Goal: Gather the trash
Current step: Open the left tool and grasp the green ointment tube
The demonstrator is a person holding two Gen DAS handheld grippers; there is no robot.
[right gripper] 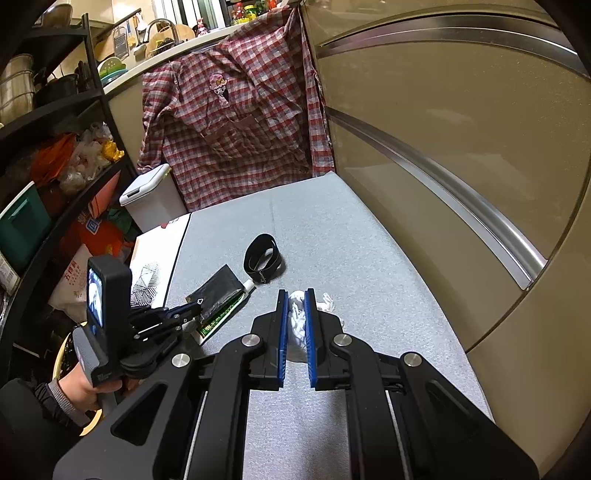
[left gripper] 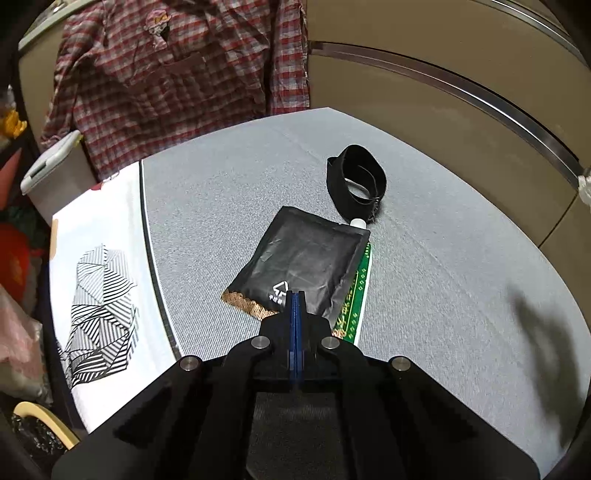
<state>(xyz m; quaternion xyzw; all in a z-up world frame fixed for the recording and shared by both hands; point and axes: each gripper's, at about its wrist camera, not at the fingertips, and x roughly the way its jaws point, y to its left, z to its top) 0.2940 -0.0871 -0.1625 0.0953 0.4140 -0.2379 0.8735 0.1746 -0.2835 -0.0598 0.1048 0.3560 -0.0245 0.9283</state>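
On the grey table | left gripper clamped on black pouch | right gripper clamped on crumpled white tissue

I am looking into a home kitchen corner. A faucet, grater and cutting board are standing along a counter at the back; pots are sitting on black shelves above bagged groceries. A plaid shirt is hanging over the counter edge, beside a beige fridge. A lidded bin is standing below, behind the grey-clothed table.
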